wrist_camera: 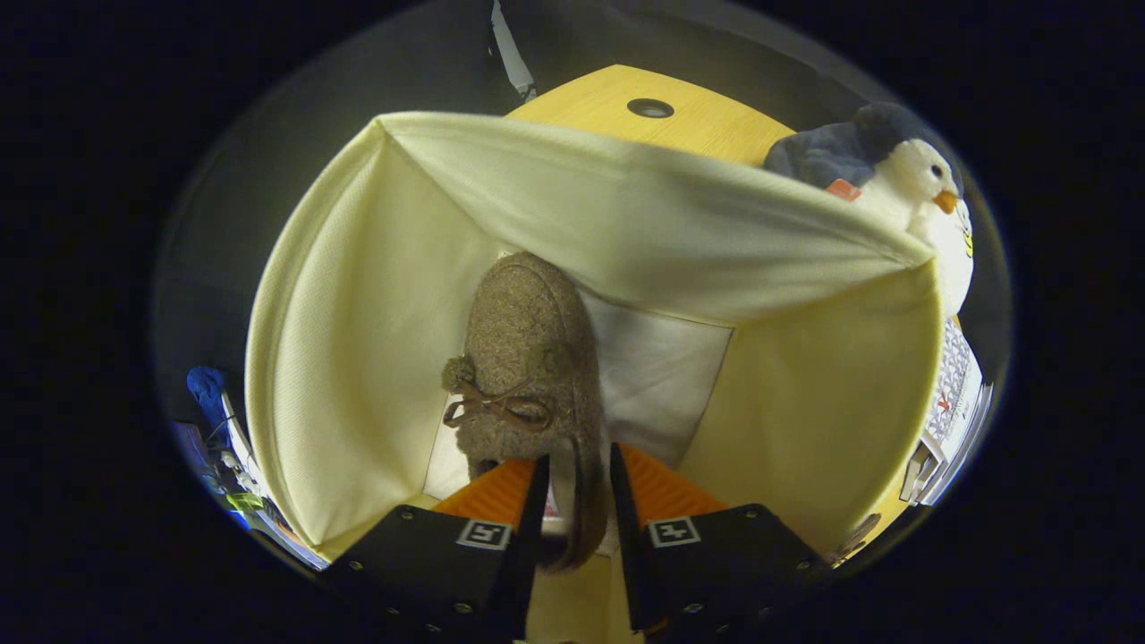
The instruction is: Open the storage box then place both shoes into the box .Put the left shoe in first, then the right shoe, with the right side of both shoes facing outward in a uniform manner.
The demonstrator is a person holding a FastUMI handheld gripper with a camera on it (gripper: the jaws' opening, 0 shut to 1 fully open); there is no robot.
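Observation:
A brown felt shoe (528, 358) with a small bow and a pompom hangs toe-down inside the open cream fabric storage box (349, 304). My gripper (577, 470) is shut on the shoe's heel rim, one finger on each side of it. The shoe's toe points toward the box's far wall, close to the left wall. The pale box floor (662, 376) shows to the right of the shoe. The far wall of the box sags inward over the opening.
The box stands on a yellow wooden table (626, 116) with a round hole in it. A plush penguin (903, 179) sits beyond the box's far right corner. Papers or a book (957, 394) lie to the right of the box.

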